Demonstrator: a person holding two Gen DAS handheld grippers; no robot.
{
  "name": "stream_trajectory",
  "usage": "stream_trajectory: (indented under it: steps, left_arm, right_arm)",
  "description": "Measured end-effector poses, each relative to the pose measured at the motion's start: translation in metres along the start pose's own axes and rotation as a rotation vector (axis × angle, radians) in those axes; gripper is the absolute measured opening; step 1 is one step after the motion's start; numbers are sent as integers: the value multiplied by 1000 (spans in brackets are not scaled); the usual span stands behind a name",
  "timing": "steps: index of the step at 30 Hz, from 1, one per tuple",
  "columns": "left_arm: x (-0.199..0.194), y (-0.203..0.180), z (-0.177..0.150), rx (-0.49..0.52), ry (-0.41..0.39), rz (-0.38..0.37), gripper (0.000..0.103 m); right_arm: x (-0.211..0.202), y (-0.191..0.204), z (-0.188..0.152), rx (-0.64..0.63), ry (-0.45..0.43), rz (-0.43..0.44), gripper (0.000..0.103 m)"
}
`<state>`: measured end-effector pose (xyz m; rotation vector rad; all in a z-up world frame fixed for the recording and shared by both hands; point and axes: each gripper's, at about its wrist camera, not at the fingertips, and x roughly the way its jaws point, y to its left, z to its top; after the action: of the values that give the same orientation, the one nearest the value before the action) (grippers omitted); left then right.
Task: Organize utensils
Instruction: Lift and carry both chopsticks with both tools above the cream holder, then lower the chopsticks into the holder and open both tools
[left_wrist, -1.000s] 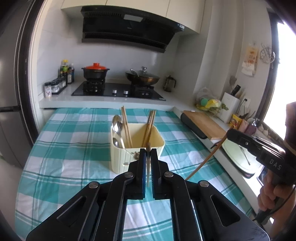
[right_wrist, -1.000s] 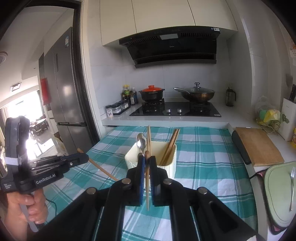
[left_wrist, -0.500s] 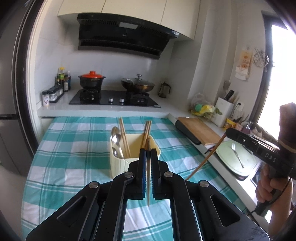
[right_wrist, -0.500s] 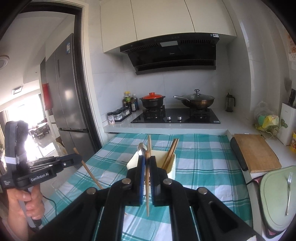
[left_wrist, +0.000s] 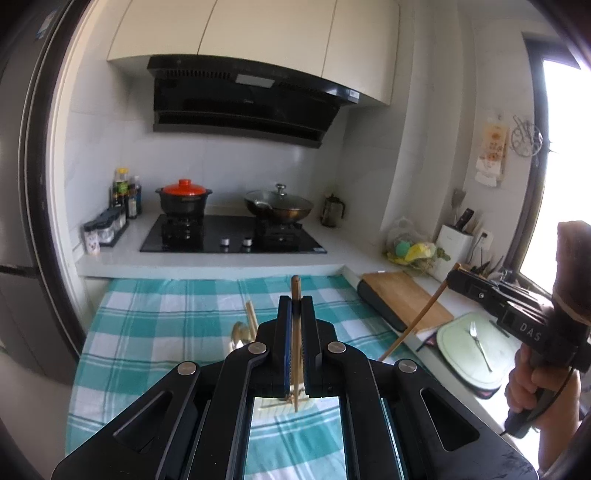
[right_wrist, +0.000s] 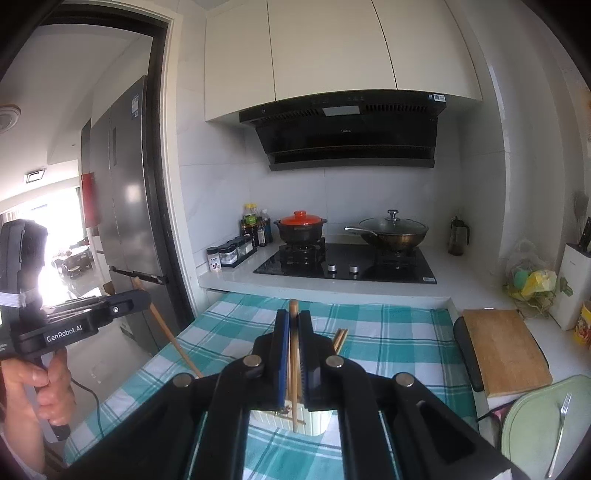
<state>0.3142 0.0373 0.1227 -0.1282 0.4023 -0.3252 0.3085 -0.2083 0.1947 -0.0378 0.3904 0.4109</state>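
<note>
Left tongs pinching one chopstick, upright, centre frame. Right tongs pinching second chopstick, same pose. Cream utensil holder directly under both, low centre, on checked surface; spoon and more chopsticks poke out of it. Judgement: sticks carried high above holder; keep them vertical, grip firm, lower tip-first into chopstick side without knocking the rim. Writing: "GenRobot.AI" at left of right view, "DAS" at right of left view. Farther: fork on tray, stove at back.
</note>
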Motion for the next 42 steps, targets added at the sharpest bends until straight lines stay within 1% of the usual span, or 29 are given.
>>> stream_trajectory:
  steps: [3, 6, 8, 11, 17, 21, 23, 24, 27, 29, 31, 32, 34, 35, 36, 37, 38, 39, 40, 42]
  left_arm:
    - [17, 3, 15, -4, -5, 7, 2]
    - [40, 5, 24, -4, 9, 12, 2]
    - [58, 6, 25, 0, 29, 14, 2]
    - [87, 9, 23, 2, 79, 18, 2]
    - [150, 12, 10, 10, 204, 31, 2]
    - [190, 15, -6, -5, 296, 31, 2]
    - [208, 17, -14, -12, 332, 35, 2]
    - [215, 17, -17, -10, 346, 39, 2]
    - [235, 19, -25, -5, 375, 54, 2]
    - [244, 21, -29, -10, 385, 60, 3]
    - [253, 25, -31, -21, 394, 62, 3]
    - [256, 27, -33, -33, 400, 65, 5]
    - [258, 32, -34, -49, 406, 67, 22]
    - [256, 34, -36, -50, 403, 78, 41]
    - [251, 35, -37, -46, 391, 95, 58]
    - [243, 36, -38, -38, 371, 109, 64]
    - [234, 36, -40, -27, 352, 118, 69]
    - [224, 36, -42, -14, 338, 128, 72]
    - [214, 36, -44, -4, 327, 140, 75]
    - [192, 33, -49, 16, 295, 177, 87]
  right_arm:
    - [16, -2, 15, -16, -11, -5, 5]
    - [37, -3, 25, -24, -8, -3, 5]
    - [53, -5, 27, -29, -1, -6, 5]
    - [80, -13, 26, -12, 35, 4, 5]
    - [137, -32, 9, 48, 163, 39, 5]
    - [189, -49, -11, 123, 301, 88, 5]
    - [211, -56, -23, 153, 359, 89, 5]
    - [224, -59, -28, 164, 394, 100, 5]
    - [255, -72, -44, 220, 452, 95, 5]
    - [270, -76, -52, 243, 479, 101, 6]
    - [286, -81, -58, 267, 501, 114, 9]
    - [291, -83, -60, 281, 508, 118, 9]
    - [301, -87, -64, 307, 522, 132, 9]
    - [302, -88, -64, 314, 519, 127, 12]
    - [300, -89, -64, 320, 507, 124, 28]
    - [294, -91, -63, 329, 489, 125, 41]
    - [288, -93, -61, 338, 468, 125, 45]
    - [277, -94, -59, 340, 440, 120, 48]
    - [268, -94, -56, 331, 418, 115, 49]
    - [247, -92, -50, 285, 382, 84, 52]
